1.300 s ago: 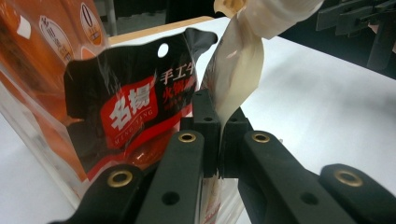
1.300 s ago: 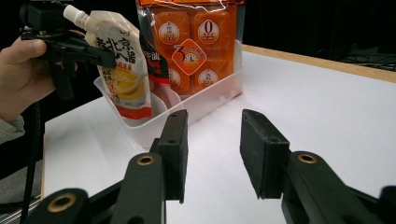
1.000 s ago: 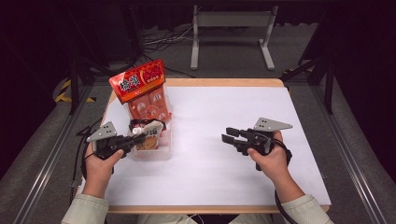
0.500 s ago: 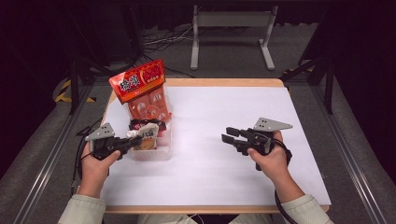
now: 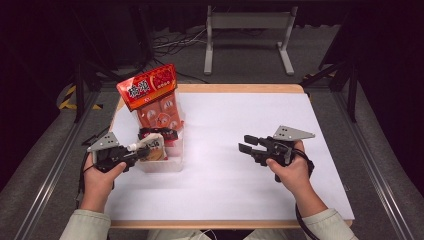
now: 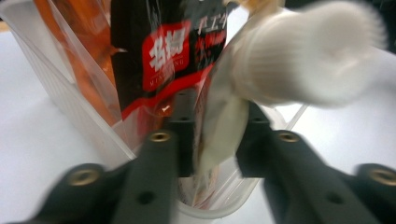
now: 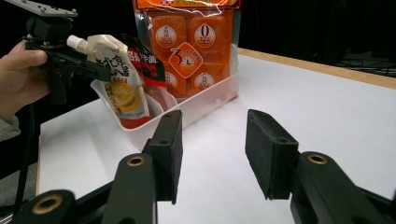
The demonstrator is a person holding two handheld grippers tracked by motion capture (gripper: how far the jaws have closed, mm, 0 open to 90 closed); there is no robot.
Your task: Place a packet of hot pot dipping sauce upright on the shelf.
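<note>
My left gripper (image 5: pixel 141 150) is shut on the edge of a cream spout pouch (image 5: pixel 154 149) with a white cap (image 6: pixel 303 56). It holds the pouch upright at the near left end of a clear plastic bin (image 5: pixel 167 165). In the left gripper view the jaws pinch the pouch (image 6: pixel 223 116) just above the bin's rim (image 6: pixel 93 135). A black-and-red packet (image 5: pixel 161 134) and a tall orange bag (image 5: pixel 155 100) stand in the bin behind it. My right gripper (image 5: pixel 248 144) rests open and empty on the white table, to the right of the bin; its jaws (image 7: pixel 212 149) point at the bin (image 7: pixel 205 105).
The white tabletop (image 5: pixel 260 120) stretches bare between the bin and the right gripper, with a wooden edge (image 5: pixel 240 88) at the back. In the right gripper view the other hand (image 7: pixel 18 74) holds the left gripper (image 7: pixel 100 70) at the bin's end. Dark floor and a metal stand (image 5: pixel 247 30) lie beyond.
The left gripper, with the pouch in it, has drifted slightly left and toward the person. The right gripper has stayed still.
</note>
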